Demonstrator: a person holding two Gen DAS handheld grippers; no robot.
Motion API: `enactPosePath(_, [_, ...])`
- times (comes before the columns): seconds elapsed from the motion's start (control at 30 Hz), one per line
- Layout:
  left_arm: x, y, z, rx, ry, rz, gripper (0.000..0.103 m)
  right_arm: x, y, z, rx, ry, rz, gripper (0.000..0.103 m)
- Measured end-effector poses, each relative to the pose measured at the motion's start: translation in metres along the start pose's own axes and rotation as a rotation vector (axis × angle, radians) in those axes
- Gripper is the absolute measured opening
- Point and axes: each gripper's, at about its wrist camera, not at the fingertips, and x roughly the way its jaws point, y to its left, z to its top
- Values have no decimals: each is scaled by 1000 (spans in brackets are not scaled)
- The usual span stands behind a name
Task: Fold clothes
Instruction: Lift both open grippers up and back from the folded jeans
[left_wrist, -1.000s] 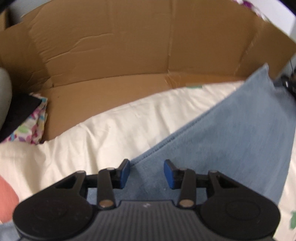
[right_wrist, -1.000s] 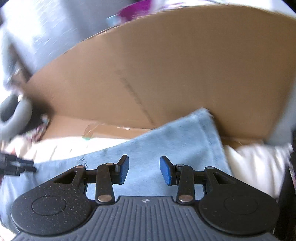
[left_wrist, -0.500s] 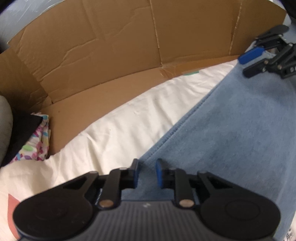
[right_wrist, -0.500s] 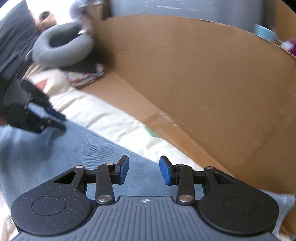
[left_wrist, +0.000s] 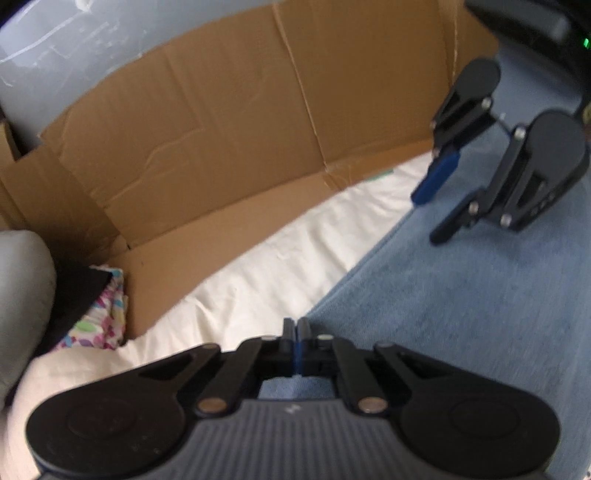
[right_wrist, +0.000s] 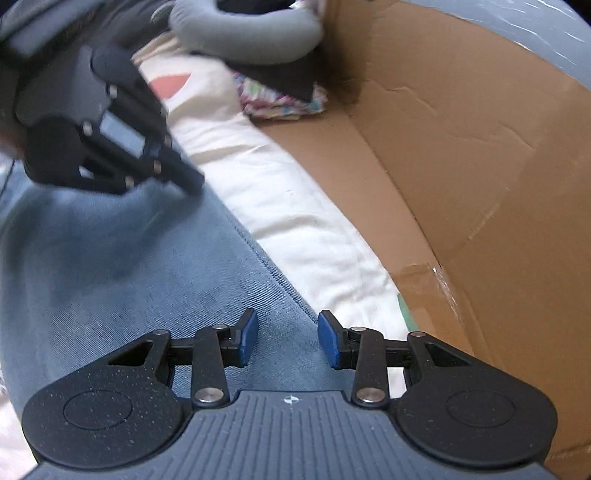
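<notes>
A blue denim garment (left_wrist: 461, 314) lies spread on a white bedsheet (left_wrist: 295, 258), its hem running diagonally. My left gripper (left_wrist: 295, 330) sits at that hem near the bottom of the left wrist view, shut on the garment's edge. From the right wrist, the left gripper (right_wrist: 192, 184) shows its tips at the hem, where the cloth (right_wrist: 166, 277) puckers up. Further along the same hem, my right gripper (right_wrist: 288, 339) hovers with its jaws closing. The edge lies between the blue pads (right_wrist: 247, 336), which do not press on it. The right gripper (left_wrist: 432, 214) also shows at the upper right.
A brown cardboard wall (left_wrist: 240, 129) curves around the far side of the sheet. A grey neck pillow (right_wrist: 243, 33), a black item and a colourful patterned cloth (right_wrist: 280, 99) lie at the far corner. A red patch (right_wrist: 170, 85) marks the sheet.
My left jaws have closed at the garment's hem. The right gripper has rolled and swept across the garment, coming in close to the left gripper along the same edge.
</notes>
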Motion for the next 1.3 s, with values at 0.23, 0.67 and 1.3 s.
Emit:
enactPosePath(0.23, [-5, 4, 3, -21, -31, 14, 0, 3, 3, 0, -7, -20, -13, 0])
enactPosePath(0.67, [28, 7, -6, -81, 28, 10, 0, 20, 5, -2, 73, -21, -89, 0])
enactPosePath(1.3, [-28, -18, 4, -296, -25, -103, 34, -100, 4, -58, 491, -177, -208, 37])
